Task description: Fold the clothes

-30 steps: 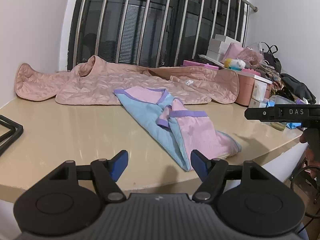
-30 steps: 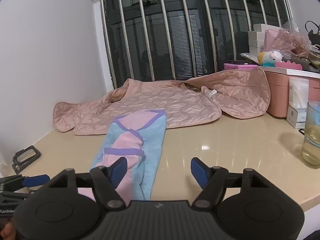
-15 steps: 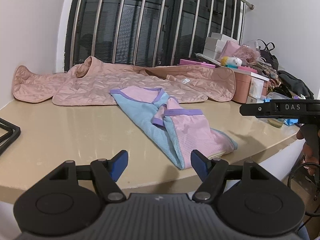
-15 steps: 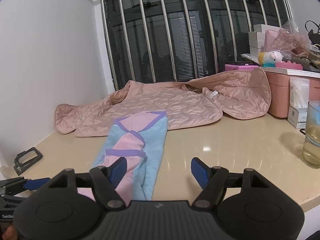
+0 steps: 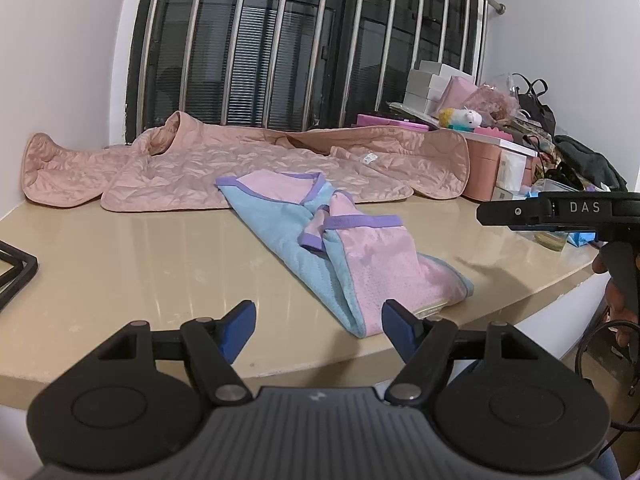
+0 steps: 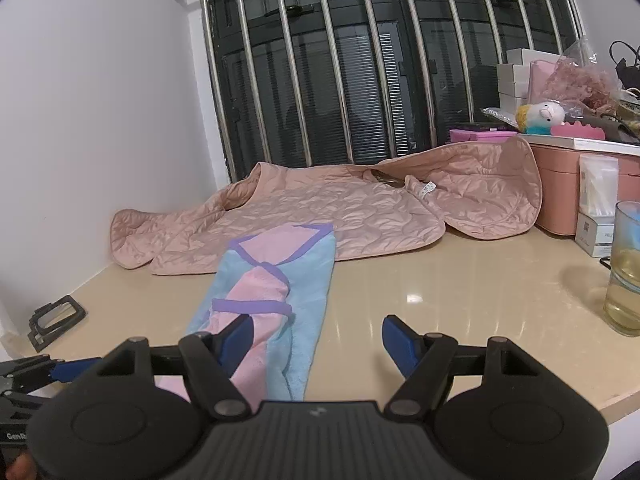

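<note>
A beige countertop [image 5: 120, 248] fills the middle of both wrist views, with a barred dark window behind it. Across the centre of the left wrist view lies a small blue and pink garment [image 5: 320, 240] with purple trim, already folded lengthwise into a narrow strip running from the frame's centre toward the lower right, its near end close to the counter's front edge. Behind it, spread wide along the back of the counter, lies a quilted pink jacket [image 5: 240, 168], open and unfolded, its right side curling up against a pink box [image 5: 486, 168]. The left gripper [image 5: 318, 326] sits at the bottom of its frame, fingers spread wide with nothing between them, hovering at the counter edge just short of the strip's near end. The right gripper [image 6: 318, 338] is likewise spread wide and empty, the strip passing under its left finger. The small garment looks like thin, soft knit: light, limp, likely to sag and slide on the glossy counter, so pinching the near hem corners seems best. The jacket appears puffier and slicker, though its weight is hard to judge. A glass of yellowish liquid [image 6: 626, 268] stands at the right edge of the right wrist view.
</note>
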Demonstrator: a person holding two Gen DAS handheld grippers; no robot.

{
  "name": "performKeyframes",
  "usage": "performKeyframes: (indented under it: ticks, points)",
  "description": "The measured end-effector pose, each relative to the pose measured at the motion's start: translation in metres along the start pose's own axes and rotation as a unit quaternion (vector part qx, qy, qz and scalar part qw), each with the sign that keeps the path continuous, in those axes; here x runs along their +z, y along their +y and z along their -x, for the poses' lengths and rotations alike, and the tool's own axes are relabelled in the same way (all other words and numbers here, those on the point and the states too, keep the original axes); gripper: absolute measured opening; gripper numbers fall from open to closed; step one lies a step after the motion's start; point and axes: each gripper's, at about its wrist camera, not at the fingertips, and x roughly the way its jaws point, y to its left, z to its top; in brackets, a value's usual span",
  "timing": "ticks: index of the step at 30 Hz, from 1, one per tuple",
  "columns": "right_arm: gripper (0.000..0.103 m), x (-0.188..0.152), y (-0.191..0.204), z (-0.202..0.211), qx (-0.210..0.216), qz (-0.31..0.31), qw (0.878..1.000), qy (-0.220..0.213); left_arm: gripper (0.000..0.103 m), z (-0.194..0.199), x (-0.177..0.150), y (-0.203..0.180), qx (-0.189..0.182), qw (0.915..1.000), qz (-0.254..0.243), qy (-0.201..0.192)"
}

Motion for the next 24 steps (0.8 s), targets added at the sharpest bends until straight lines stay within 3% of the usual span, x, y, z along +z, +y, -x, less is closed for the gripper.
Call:
performKeyframes:
  ticks: [14, 18, 24]
  points:
    - [0.070, 0.001, -0.003, 0.002, 0.008, 0.005, 1.000, -0.004, 0.072, 0.000, 0.004, -0.014, 0.005, 0.9998, -0.017, 0.002]
    - [0.071, 0.003, -0.003, 0.002, 0.031, 0.004, 1.000, -0.005, 0.073, -0.001, 0.006, -0.018, 0.009, 0.9997, -0.023, 0.004]
    - [0.071, 0.005, 0.003, 0.005, 0.068, 0.056, 0.996, -0.017, 0.075, 0.009, 0.006, -0.022, 0.019, 0.9997, -0.018, -0.001]
